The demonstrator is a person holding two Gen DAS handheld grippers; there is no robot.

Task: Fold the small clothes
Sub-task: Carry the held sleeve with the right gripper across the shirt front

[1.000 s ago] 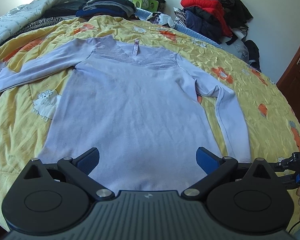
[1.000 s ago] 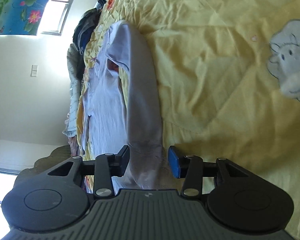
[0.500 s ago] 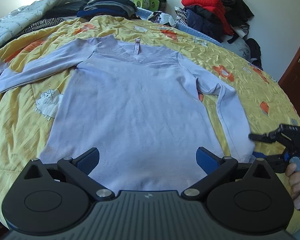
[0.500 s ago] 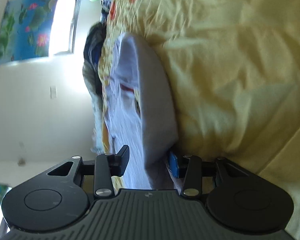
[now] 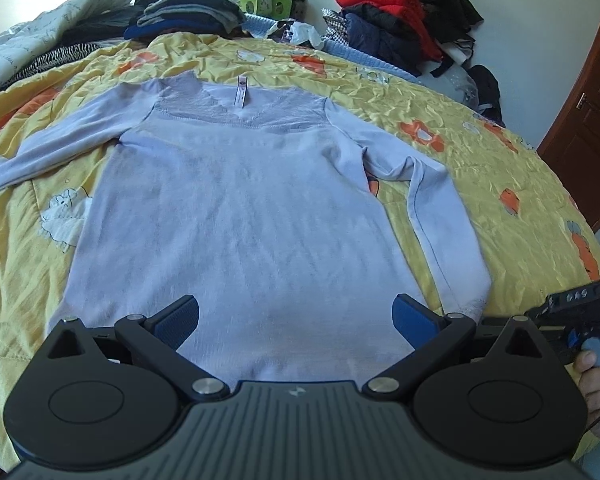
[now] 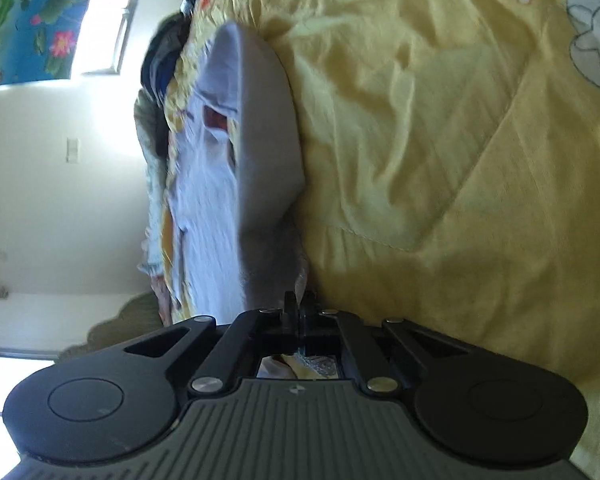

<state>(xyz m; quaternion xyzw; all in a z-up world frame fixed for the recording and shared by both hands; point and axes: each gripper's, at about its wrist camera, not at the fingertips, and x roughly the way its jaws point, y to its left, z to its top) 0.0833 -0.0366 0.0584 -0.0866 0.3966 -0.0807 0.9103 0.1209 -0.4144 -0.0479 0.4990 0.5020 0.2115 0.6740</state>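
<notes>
While the left claw (image 5: 296, 314) gapes above the lilac top (image 5: 236, 216), unreadable neck label (image 5: 241, 95), the right claw (image 6: 299, 304) pinches its cuff (image 6: 276, 256)

Shirt: pale lilac long-sleeved knit top (image 5: 236, 216), flat on yellow quilted bedspread (image 5: 500, 184).
Behind, 1 o'clock: heaped red and dark clothes (image 5: 396, 20).

Bed w/ yellow quilt (image 5: 480, 128), pale walls (image 5: 532, 20), brown door (image 5: 580, 128), bright window (image 6: 108, 20) by floral curtain (image 6: 24, 20).
</notes>
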